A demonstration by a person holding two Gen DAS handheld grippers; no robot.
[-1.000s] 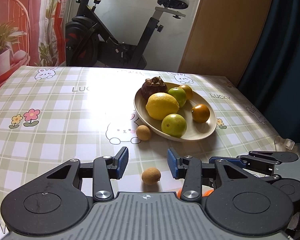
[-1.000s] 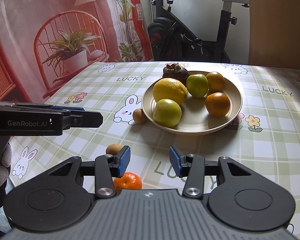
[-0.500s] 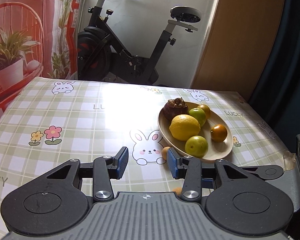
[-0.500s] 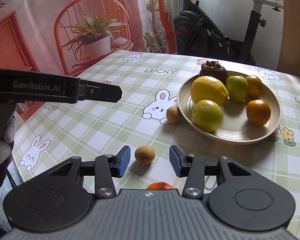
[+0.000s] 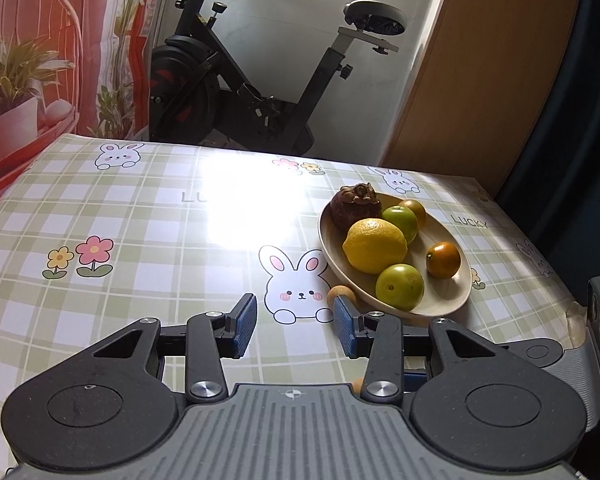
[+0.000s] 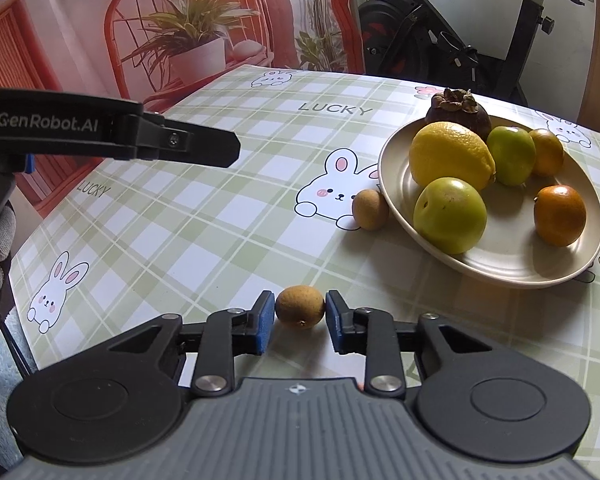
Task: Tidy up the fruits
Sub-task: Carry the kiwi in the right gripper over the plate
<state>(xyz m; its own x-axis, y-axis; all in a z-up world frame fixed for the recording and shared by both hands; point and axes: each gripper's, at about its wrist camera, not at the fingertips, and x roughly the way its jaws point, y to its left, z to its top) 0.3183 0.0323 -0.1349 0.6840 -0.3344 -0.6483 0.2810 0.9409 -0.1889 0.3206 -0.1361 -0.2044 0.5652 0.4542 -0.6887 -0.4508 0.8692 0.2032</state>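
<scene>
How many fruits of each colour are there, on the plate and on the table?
Yellow: 1, the lemon
Green: 2, green fruit and green fruit
Orange: 2, orange fruit and orange fruit, plus an orange sliver under the right gripper, not counted
Dark purple: 1, the mangosteen
Brown: 2, small brown fruit and small brown fruit
Total: 8

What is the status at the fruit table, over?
Right gripper just closed on small brown round fruit. Left gripper open, empty. Second brown fruit on the cloth against beige plate. Path to plate clear.
</scene>
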